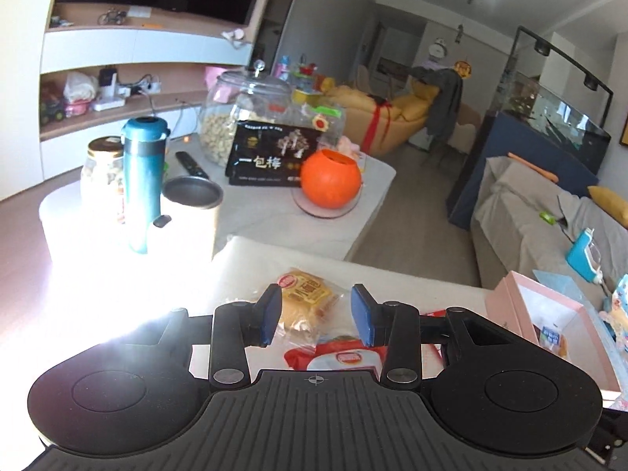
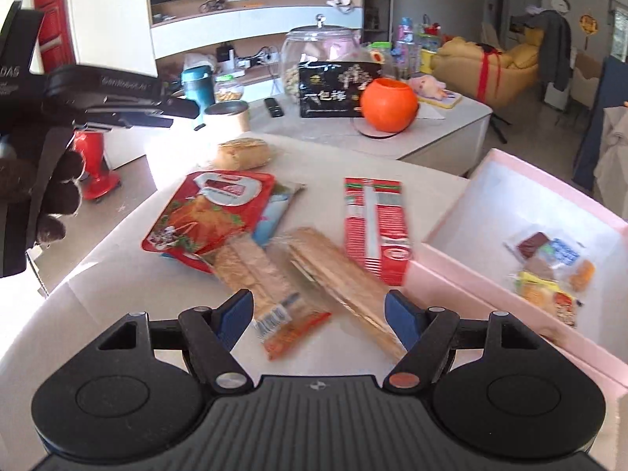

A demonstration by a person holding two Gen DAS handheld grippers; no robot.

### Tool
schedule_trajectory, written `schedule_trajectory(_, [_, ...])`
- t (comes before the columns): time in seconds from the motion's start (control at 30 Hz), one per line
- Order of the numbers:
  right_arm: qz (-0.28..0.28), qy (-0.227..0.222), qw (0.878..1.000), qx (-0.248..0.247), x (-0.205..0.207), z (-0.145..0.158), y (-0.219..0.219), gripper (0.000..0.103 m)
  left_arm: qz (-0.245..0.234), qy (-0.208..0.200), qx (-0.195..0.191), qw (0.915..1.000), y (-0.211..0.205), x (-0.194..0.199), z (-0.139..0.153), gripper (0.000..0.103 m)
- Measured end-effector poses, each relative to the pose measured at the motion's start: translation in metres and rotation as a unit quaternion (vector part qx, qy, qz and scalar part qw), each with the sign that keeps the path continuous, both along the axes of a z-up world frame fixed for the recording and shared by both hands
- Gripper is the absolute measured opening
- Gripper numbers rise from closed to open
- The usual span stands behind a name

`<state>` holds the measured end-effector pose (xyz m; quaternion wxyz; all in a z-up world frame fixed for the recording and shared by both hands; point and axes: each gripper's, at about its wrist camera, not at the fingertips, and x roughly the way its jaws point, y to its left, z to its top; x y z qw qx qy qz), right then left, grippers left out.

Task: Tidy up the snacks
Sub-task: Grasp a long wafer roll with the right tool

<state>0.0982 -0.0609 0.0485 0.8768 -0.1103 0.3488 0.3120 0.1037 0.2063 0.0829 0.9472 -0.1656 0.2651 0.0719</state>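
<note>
Left gripper (image 1: 316, 314) hovered level, jaws apart, over bread bun (image 1: 304, 304); right gripper (image 2: 318, 316) likewise spread (nothing held) above cracker packs (image 2: 337, 274).

The left gripper (image 1: 316, 316) has matt black plastic links, bright metal rivets and blue rubbery-looking pads on its fingers (image 1: 271, 314); its body is ribbed. The right gripper (image 2: 318, 314) looks the same. The table (image 2: 98, 314) is smooth, pale and matt. The bread roll (image 1: 304, 302) sits in clear, crinkled film. The red pouch (image 2: 204, 212) is glossy foil-like plastic; at three o'clock from it, the red striped pack (image 2: 375, 223) shines too. The pink box (image 2: 451, 274) looks like matt card. The jar (image 1: 243, 117) is clear glass; the blue flask (image 1: 141, 184) has a satin sheen.
</note>
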Motion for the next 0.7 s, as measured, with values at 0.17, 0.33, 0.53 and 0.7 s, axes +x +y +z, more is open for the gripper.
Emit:
schedule_trajectory(0.17, [0.016, 0.009, 1.000, -0.025, 0.003, -0.025, 0.043, 0.053, -0.048, 0.025, 0.004, 0.9985, -0.010, -0.008, -0.020, 0.043])
schedule_trajectory(0.33, [0.030, -0.003, 0.997, -0.070, -0.024, -0.026, 0.033, 0.038, -0.078, 0.034, 0.024, 0.9961, -0.033, -0.021, -0.033, 0.043])
schedule_trajectory(0.53, [0.036, 0.037, 0.998, -0.044, -0.045, -0.015, -0.021, 0.039, -0.144, 0.029, -0.026, 0.9888, -0.076, -0.032, -0.032, 0.043])
schedule_trajectory(0.7, [-0.006, -0.020, 0.999, -0.024, -0.040, 0.009, -0.051, 0.062, -0.179, 0.054, -0.014, 0.9822, -0.103, -0.057, -0.035, 0.043])
